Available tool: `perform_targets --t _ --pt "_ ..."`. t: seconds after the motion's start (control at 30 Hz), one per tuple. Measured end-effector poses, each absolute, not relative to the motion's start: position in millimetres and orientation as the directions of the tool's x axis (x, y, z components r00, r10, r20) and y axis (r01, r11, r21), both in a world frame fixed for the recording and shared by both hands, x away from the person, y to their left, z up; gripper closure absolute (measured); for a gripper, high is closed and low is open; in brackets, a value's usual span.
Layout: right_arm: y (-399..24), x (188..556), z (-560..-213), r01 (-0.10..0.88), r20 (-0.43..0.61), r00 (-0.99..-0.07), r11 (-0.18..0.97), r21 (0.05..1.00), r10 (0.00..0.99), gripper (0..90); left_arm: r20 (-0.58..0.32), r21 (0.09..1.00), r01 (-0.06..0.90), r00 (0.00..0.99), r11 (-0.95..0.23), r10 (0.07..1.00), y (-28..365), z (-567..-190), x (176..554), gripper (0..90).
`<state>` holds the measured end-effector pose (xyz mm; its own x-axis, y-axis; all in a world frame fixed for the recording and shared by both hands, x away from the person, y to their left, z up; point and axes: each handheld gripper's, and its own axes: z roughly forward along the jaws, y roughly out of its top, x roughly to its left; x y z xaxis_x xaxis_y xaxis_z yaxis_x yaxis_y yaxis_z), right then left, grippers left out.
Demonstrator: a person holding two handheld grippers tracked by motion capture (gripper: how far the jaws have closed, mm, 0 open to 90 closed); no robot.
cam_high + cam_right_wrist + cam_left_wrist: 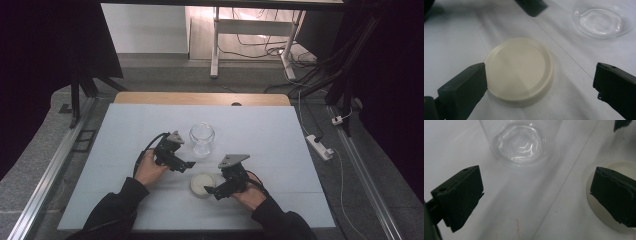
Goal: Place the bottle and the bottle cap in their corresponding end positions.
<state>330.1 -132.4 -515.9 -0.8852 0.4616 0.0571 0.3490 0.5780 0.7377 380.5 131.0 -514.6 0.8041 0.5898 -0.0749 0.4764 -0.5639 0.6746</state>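
I count one clear glass jar point(202, 137) near the middle of the frame and one cream lid point(202, 183) lower down, just below centre. I hold two tongs, my left tongs point(186, 165) and my right tongs point(212, 191), one per hand.

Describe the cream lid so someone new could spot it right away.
On the white table, look near the front edge, between the person's two hands. The round cream plastic lid lies flat there, before the clear glass jar; it is the one opaque, low disc.
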Motion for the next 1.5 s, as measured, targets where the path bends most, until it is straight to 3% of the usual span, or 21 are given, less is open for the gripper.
perform_targets --t 0.5,1.5 --pt "-158 334 -510 0.400 0.048 -0.833 0.540 0.741 0.551 0.0 -0.100 0.690 0.500 0.782 -0.523 0.616 158 -510 349 0.0" --pt "-195 313 -505 0.428 0.007 -0.792 0.546 0.720 0.611 0.0 -0.140 0.708 0.566 0.699 -0.423 0.701 221 -509 275 0.0"
